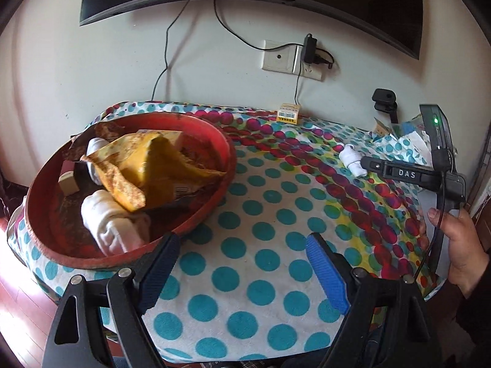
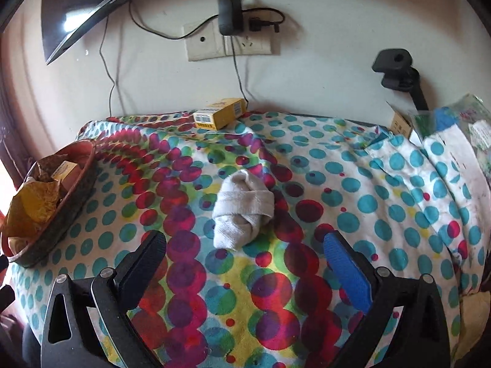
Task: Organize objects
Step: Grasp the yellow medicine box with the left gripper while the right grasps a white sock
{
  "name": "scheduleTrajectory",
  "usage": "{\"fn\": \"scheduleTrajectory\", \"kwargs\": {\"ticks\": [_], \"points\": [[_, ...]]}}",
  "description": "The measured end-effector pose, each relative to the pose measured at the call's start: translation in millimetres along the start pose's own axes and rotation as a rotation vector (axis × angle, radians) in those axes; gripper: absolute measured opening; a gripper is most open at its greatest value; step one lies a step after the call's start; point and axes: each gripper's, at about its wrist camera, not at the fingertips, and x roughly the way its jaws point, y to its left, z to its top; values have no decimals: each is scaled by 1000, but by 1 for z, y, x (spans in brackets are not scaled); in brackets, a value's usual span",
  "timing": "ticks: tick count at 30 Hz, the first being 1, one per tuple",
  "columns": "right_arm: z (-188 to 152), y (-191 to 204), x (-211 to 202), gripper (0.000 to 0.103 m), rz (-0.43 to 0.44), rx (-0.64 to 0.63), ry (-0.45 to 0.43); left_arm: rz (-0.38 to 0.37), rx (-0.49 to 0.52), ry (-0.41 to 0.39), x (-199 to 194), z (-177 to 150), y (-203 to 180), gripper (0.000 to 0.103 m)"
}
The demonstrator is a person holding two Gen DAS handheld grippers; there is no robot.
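Both grippers gape wide, holding nothing: the right gripper [image 2: 242, 263] hangs just short of a rolled sock [image 2: 241, 211] on the dotted cloth [image 2: 383, 202]; the left gripper [image 1: 242, 263] hovers beside the red bowl [image 1: 214, 202] of socks and wrappers.

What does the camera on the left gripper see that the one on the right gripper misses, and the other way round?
Only the left wrist view shows the person's hand holding the right gripper's handle, and a rolled white sock inside the red basket. Only the right wrist view shows the right gripper, jaws open and empty, with the sock on the cloth just beyond its fingertips. Both show the basket with its yellow wrapper, the loose rolled sock on the dotted cloth, the yellow box by the wall and the wall socket.
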Motion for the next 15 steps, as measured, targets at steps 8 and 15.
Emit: {"fn": "scheduleTrajectory", "kwargs": {"ticks": [8,15], "points": [[13,-16,54,56,59,87,131,-19,-28,27,18,43,-11,86],[14,-44,42,27,125,211,52,40,28,10,49,101,-27,86]]}}
